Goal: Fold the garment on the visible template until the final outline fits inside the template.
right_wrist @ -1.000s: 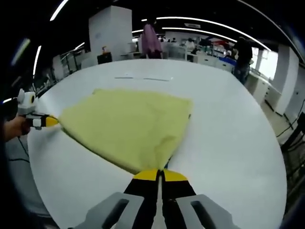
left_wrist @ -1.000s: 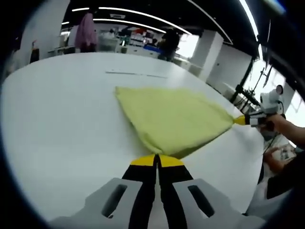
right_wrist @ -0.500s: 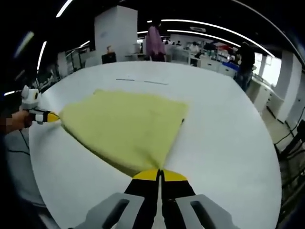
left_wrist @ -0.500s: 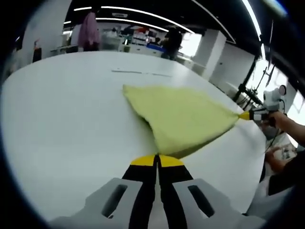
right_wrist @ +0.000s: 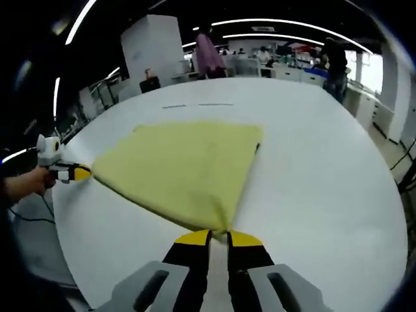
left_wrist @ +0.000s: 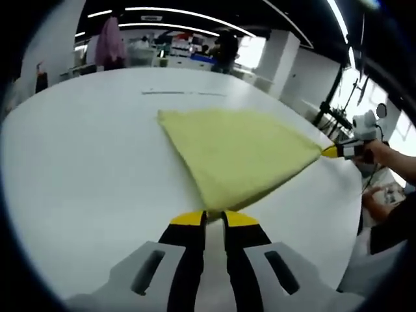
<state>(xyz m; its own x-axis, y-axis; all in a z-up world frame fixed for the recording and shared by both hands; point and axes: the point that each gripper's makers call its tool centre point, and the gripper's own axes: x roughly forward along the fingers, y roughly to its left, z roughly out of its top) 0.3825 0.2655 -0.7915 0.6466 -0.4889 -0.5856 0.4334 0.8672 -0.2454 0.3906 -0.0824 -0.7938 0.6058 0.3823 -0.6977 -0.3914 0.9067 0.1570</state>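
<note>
In the left gripper view the left gripper (left_wrist: 214,216) has its yellow-tipped jaws slightly parted, the near corner of the yellow cloth (left_wrist: 240,156) lying right at the tips, though whether they touch it I cannot tell. The right gripper (right_wrist: 219,235) likewise shows a narrow gap between its jaws, with another corner of the cloth at the tips. The cloth lies flat on the white table (right_wrist: 325,175), and beyond the table stand people and desks.
</note>
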